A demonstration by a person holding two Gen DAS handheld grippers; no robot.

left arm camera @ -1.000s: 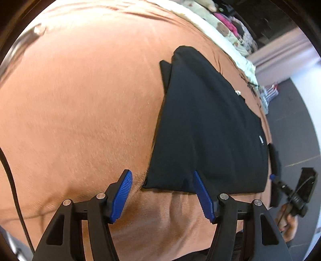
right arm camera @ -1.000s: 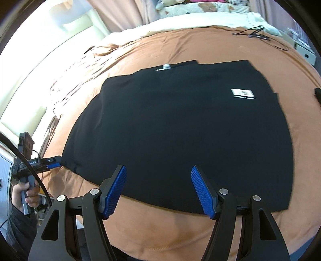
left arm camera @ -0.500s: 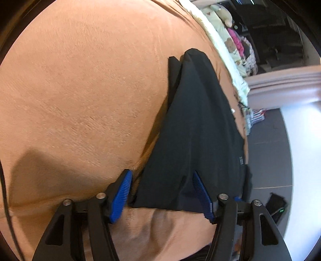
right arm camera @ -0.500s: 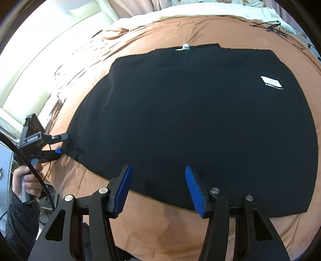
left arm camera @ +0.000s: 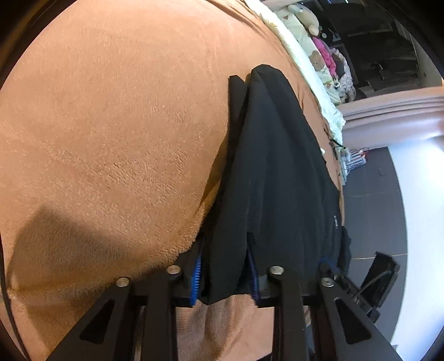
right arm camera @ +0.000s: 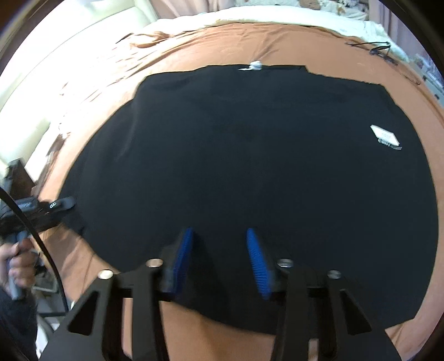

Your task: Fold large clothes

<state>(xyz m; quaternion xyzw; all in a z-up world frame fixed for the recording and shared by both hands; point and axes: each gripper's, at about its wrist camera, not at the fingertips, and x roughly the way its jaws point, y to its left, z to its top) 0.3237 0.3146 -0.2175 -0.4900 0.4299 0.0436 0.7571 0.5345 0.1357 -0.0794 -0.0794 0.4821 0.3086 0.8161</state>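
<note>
A large black garment [right arm camera: 249, 166] lies spread flat on a brown blanket [left arm camera: 111, 138], with a white label [right arm camera: 385, 137] at its right and a small white tag [right arm camera: 255, 66] at its far edge. In the left wrist view its near corner [left arm camera: 224, 263] is bunched up between the blue pads of my left gripper [left arm camera: 224, 255], whose jaws are closing and pinching it. My right gripper [right arm camera: 219, 232] is down on the near hem, jaws closing, and flat black cloth lies between its pads without being squeezed. The left gripper [right arm camera: 55, 207] also shows at the garment's left corner.
A white quilt [right arm camera: 249, 16] and plush toys [left arm camera: 316, 58] lie beyond the blanket. Thin black cables [right arm camera: 380, 47] rest at the far right of the bed. Grey floor [left arm camera: 374, 208] runs along the bed's side. A person's hand [right arm camera: 16, 255] holds the left tool.
Both pairs of jaws have narrowed. The left gripper has slid onto the garment's corner, now bunched between its pads. The right gripper has moved forward and down onto the near hem.
</note>
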